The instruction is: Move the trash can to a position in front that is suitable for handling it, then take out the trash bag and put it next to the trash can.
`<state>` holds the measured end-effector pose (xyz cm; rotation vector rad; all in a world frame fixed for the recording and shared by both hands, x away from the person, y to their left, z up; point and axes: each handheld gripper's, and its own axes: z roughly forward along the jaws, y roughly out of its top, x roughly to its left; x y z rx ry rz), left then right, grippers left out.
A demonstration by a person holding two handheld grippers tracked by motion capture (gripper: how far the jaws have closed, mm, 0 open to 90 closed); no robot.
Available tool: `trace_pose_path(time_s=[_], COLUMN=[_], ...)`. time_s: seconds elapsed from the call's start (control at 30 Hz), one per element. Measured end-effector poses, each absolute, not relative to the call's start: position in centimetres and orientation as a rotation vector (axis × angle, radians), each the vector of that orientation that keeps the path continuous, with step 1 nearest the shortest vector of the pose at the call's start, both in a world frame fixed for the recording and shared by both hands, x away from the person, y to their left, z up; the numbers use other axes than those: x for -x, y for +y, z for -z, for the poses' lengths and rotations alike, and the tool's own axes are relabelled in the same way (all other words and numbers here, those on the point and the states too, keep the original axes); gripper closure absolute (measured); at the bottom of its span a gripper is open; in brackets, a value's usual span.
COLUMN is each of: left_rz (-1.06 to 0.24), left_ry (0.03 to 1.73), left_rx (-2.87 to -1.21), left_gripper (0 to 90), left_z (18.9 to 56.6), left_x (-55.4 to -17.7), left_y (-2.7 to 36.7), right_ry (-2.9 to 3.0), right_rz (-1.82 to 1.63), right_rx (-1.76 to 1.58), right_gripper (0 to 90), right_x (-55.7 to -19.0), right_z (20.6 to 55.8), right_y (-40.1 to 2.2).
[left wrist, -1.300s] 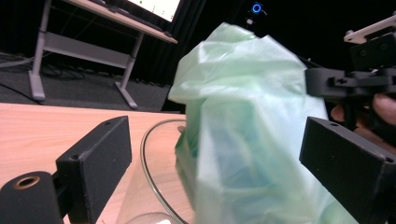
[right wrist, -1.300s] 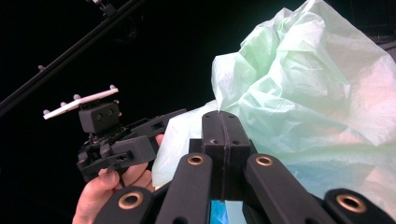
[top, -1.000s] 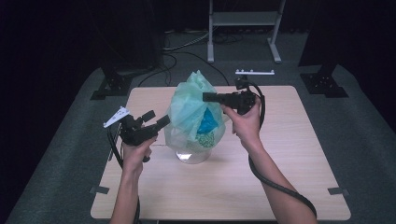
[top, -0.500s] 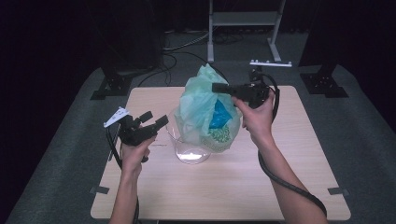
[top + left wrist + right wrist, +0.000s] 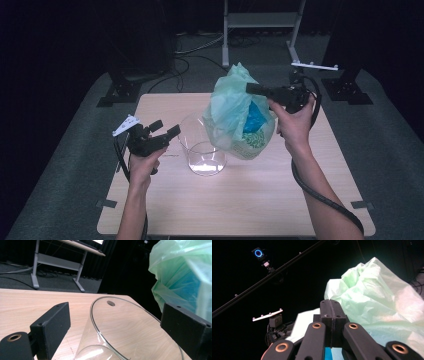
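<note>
Right gripper [image 5: 255,89], jaws closed on the green plastic bag [image 5: 235,112], holds it above the surface [image 5: 260,200]; contents partly hidden. Left gripper [image 5: 165,129], jaws wide apart, empty, flanks the clear glass beaker [image 5: 202,145].

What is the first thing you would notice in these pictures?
The big green plastic bag hangs in the air over the middle of the wooden table, pinched by the right gripper. Under it to the left stands a clear glass jar, with the left gripper open beside it.
</note>
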<state>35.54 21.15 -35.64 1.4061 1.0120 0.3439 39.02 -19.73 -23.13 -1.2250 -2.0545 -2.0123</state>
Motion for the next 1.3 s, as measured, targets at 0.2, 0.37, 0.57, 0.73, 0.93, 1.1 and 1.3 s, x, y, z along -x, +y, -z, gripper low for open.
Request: trace_pose_path(time_s=[0.2, 0.37, 0.57, 0.73, 0.93, 1.1, 1.3], left_rz=[-0.355, -0.350, -0.346, -0.337, -0.338, -0.337, -0.339], left_ry=[1.018, 1.020, 1.013, 1.006, 1.007, 1.014, 1.023], left_rx=[-1.407, -1.404, -1.409, -1.421, -1.419, -1.425, -1.437], left_gripper=[8.1, 8.1, 8.0, 8.1, 8.1, 8.0, 8.0], left_z=[35.6, 35.6, 35.6, 35.7, 35.6, 35.8, 36.0], left_x=[-35.5, -35.5, -35.5, -35.6, -35.6, -35.8, -35.9], left_y=[21.2, 21.3, 21.1, 21.1, 20.8, 20.7, 20.4], right_ry=[-2.055, -2.058, -2.043, -2.034, -2.027, -2.008, -1.987], right_rz=[2.015, 2.016, 2.010, 2.006, 1.991, 1.969, 1.934], right_rx=[1.254, 1.285, 1.328, 1.352, 1.388, 1.417, 1.464], right_gripper=[90.0, 90.0, 90.0, 90.0, 90.0, 90.0, 90.0], right_x=[-38.8, -38.7, -38.8, -39.0, -39.4, -39.9, -40.8], right_z=[23.1, 23.2, 23.7, 24.3, 25.4, 26.5, 28.3], right_y=[-21.0, -22.1, -23.3, -23.9, -24.8, -25.3, -25.8])
